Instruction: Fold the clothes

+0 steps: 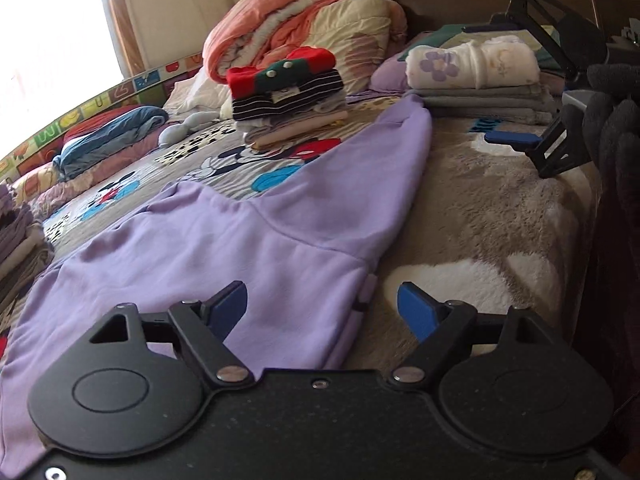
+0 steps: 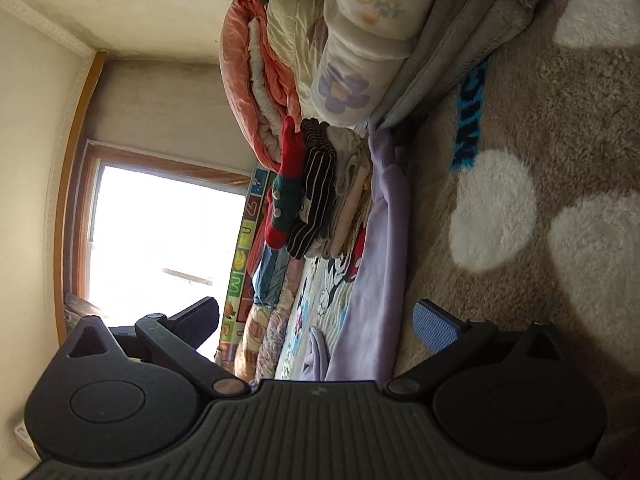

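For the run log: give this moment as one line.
stage: pre-grasp | left gripper: open, empty, above lilac garment | right gripper: open, empty | garment: spread on bed, unfolded

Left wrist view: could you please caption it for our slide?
Open left gripper above a lilac garment spread on the bed.

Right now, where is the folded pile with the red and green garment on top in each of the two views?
Left wrist view: the pile stands upright at upper centre, on the cartoon bedspread, beyond the lilac garment.
Right wrist view: the picture is rolled sideways; the pile lies at centre, its top pointing left.
Shared landmark: the orange quilt behind the pile.
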A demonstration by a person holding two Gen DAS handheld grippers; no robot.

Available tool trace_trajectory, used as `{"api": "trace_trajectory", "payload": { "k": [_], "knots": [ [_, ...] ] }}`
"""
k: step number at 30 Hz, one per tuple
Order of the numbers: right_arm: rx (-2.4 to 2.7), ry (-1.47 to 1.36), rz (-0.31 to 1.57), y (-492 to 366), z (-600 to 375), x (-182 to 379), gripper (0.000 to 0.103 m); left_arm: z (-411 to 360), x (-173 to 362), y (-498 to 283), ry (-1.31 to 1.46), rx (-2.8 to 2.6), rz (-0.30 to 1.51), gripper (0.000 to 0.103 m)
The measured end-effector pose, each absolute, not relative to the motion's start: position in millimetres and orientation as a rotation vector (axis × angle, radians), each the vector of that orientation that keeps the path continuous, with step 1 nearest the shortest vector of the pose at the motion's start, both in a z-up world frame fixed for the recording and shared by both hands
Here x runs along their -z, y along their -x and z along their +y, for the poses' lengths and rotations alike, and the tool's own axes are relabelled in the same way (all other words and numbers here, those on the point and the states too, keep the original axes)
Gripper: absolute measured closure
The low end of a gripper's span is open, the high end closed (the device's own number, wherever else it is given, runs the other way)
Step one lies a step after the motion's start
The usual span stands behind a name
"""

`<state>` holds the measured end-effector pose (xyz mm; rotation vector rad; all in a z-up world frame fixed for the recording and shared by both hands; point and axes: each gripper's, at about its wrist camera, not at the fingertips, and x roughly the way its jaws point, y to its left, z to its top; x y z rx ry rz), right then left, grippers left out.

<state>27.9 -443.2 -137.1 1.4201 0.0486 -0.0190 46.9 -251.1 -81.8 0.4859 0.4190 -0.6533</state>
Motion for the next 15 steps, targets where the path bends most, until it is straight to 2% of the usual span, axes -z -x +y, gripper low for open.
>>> {"api": "trace_trajectory", "payload": {
  "k": [7, 15],
  "knots": [
    [0.033, -1.456, -0.106, -10.9, -470.2, 136.1, 0.0, -340.0, 89.7, -54.4, -0.679, 0.663, 0.383, 0.025],
    [0.146, -1.461, -0.196, 6.6, -488.7, 143.9, 0.0, -421.1, 90.0, -77.2, -0.813, 0.628, 0.347, 0.026]
  ]
}}
